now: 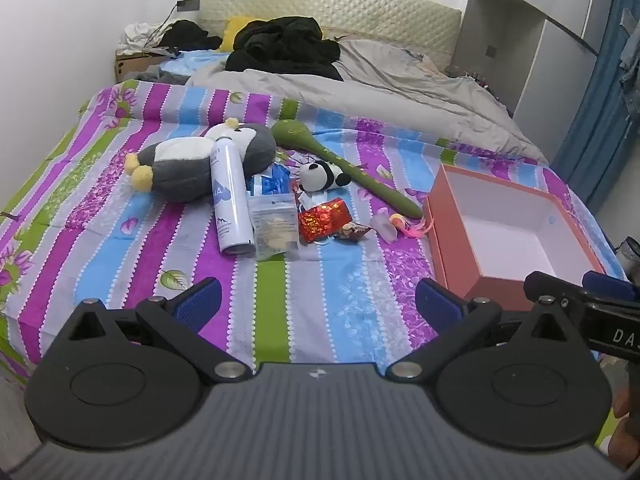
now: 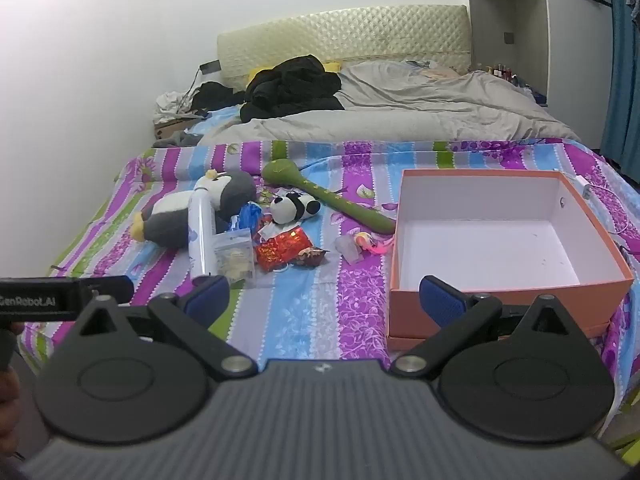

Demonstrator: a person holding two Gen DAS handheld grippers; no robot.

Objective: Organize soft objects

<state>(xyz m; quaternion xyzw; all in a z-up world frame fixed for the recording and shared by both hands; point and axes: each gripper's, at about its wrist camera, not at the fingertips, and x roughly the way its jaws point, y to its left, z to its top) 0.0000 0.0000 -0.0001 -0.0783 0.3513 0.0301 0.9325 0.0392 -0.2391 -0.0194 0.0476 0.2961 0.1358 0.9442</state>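
Observation:
A grey and white penguin plush (image 1: 188, 164) (image 2: 176, 216) lies on the striped bed. A small panda plush (image 1: 324, 176) (image 2: 294, 208) lies to its right, beside a long green stuffed toy (image 1: 344, 164) (image 2: 340, 200). An open orange box (image 1: 508, 232) (image 2: 504, 292) with a white, empty inside stands at the right. My left gripper (image 1: 318, 302) is open and empty above the bed's near edge. My right gripper (image 2: 324, 300) is open and empty, its right finger in front of the box's near wall.
A white spray can (image 1: 230, 196) (image 2: 202, 236) leans on the penguin. A clear packet (image 1: 276, 228), a red foil packet (image 1: 324, 220) (image 2: 280, 250), a blue bag and a pink ribbon (image 1: 408, 226) lie nearby. Grey blanket (image 1: 380, 92), black clothes and a headboard are behind.

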